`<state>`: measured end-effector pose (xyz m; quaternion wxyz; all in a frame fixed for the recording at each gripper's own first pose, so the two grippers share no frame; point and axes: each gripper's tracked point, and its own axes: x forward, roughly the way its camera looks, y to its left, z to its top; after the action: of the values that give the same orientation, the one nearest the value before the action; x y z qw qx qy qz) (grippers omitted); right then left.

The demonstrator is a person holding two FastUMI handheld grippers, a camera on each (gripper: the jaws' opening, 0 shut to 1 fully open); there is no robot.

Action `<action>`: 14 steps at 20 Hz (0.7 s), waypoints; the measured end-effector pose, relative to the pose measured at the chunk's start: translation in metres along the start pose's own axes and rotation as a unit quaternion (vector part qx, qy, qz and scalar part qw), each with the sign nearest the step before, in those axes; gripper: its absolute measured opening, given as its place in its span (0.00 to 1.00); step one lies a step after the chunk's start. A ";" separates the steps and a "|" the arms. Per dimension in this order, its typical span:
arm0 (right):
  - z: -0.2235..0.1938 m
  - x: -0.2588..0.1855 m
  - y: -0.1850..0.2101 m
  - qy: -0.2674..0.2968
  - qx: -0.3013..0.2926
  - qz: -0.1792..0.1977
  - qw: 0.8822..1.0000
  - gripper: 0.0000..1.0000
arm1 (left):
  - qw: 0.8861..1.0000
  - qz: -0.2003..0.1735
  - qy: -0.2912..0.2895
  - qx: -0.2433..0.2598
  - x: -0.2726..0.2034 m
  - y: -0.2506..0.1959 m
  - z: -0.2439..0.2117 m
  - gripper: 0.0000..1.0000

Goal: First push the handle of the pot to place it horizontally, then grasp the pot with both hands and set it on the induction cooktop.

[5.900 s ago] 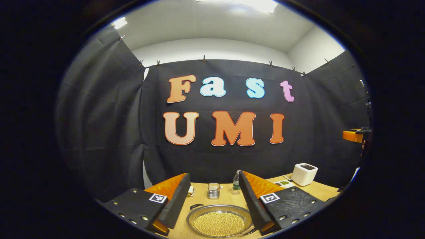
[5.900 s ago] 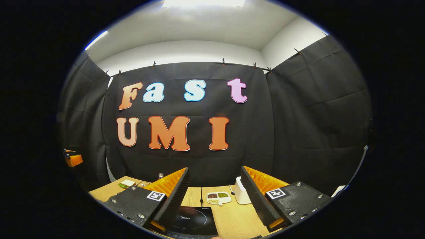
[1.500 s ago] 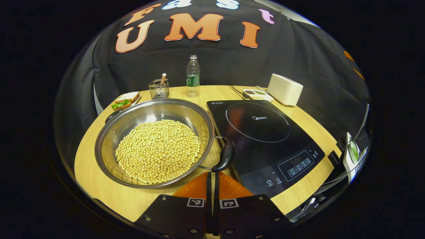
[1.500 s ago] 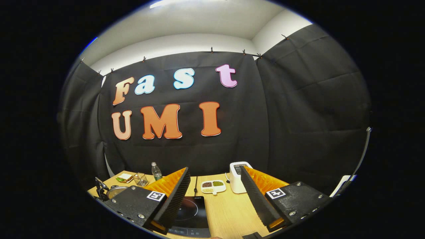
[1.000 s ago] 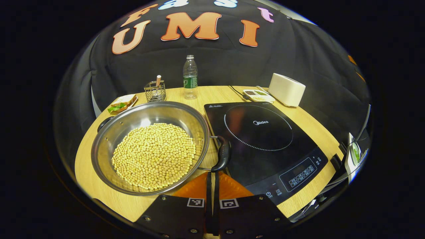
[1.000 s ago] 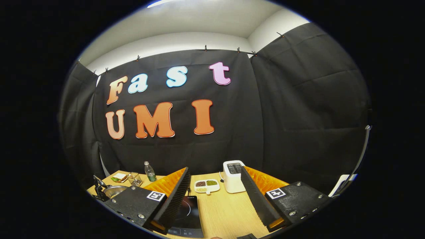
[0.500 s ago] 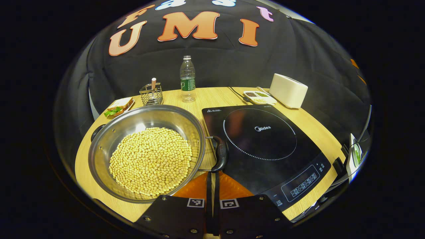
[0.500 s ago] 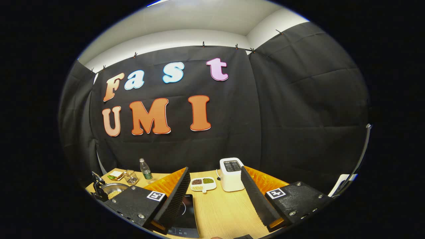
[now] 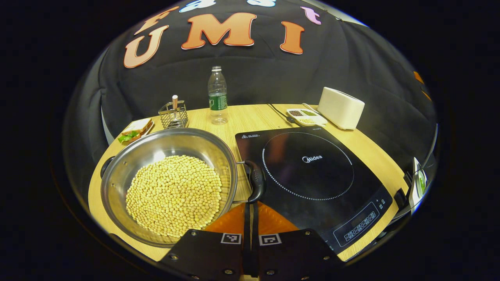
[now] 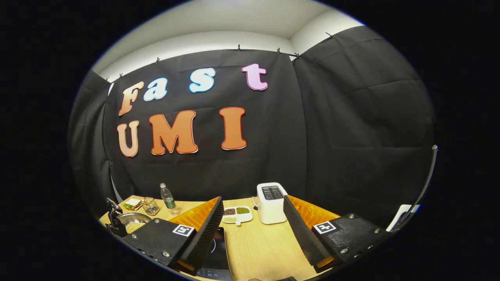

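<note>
Left gripper: I see my left gripper (image 9: 250, 208) at the bottom of the left gripper view, its two fingers pressed together with nothing between them, the tips just below the pot's right handle (image 9: 256, 180); whether they touch it I cannot tell.
Right gripper: my right gripper (image 10: 253, 226) is spread wide and empty, held above the table (image 10: 261, 246).
Pot: the steel pot (image 9: 117, 187), full of yellow soybeans (image 9: 174, 195), sits on the wooden table (image 9: 242, 117) just left of the induction cooktop (image 9: 312, 175). Its right handle hangs over the cooktop's left edge, and its second handle (image 9: 105, 171) shows at the far left rim.
Left gripper view, extras: it gives me the cooktop's whole glass top and control panel (image 9: 359, 228), plus a sandwich (image 9: 134, 128), a wire holder (image 9: 173, 115) and a water bottle (image 9: 217, 95) along the back.
Right gripper view, extras: it gives me the open slots on top of the white toaster (image 10: 270, 203) and a divided dish of beans (image 10: 234, 214) beside it. The pot (image 10: 133, 223) is small at far left here, a dark object (image 10: 113, 218) standing at its near side, and a corner of the cooktop (image 10: 216, 253) shows between my fingers.
</note>
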<state>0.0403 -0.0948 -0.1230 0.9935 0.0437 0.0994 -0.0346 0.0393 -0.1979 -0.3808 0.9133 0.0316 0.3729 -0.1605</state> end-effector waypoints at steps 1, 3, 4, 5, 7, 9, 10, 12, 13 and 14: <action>0.000 0.002 -0.001 0.000 0.000 -0.002 1.000 0.95 | 1.000 0.000 0.000 0.003 0.001 0.000 0.001 0.01; 0.001 0.004 0.000 0.000 0.000 -0.004 1.000 0.95 | 1.000 0.000 -0.001 0.006 0.005 0.001 0.005 0.01; 0.000 0.005 0.001 0.000 -0.001 -0.004 1.000 0.95 | 1.000 0.000 -0.003 0.007 0.009 0.001 0.006 0.01; 0.001 0.006 0.002 0.000 -0.002 -0.004 1.000 0.95 | 1.000 0.000 -0.003 0.006 0.010 0.002 0.007 0.01; 0.002 0.007 0.005 0.001 -0.004 -0.004 1.000 0.95 | 1.000 -0.001 -0.006 0.007 0.012 0.004 0.010 0.01; 0.002 0.009 0.008 0.001 -0.006 -0.005 1.000 0.95 | 1.000 -0.002 -0.008 0.011 0.015 0.005 0.012 0.01; 0.001 0.008 0.009 0.002 -0.007 -0.005 1.000 1.00 | 1.000 -0.003 -0.010 0.013 0.017 0.006 0.014 0.01; 0.002 0.010 0.014 0.003 -0.010 -0.005 1.000 0.95 | 1.000 -0.004 -0.013 0.014 0.020 0.006 0.015 0.01; 0.001 0.009 0.015 0.004 -0.011 -0.006 1.000 0.95 | 1.000 -0.006 -0.016 0.014 0.021 0.006 0.018 0.01; 0.001 0.010 0.016 0.005 -0.013 -0.007 1.000 0.95 | 1.000 -0.007 -0.018 0.013 0.022 0.007 0.018 0.01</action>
<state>0.0513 -0.0793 -0.1224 0.9933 0.0303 0.1047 -0.0396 0.0681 -0.2006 -0.3834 0.9182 0.0377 0.3549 -0.1719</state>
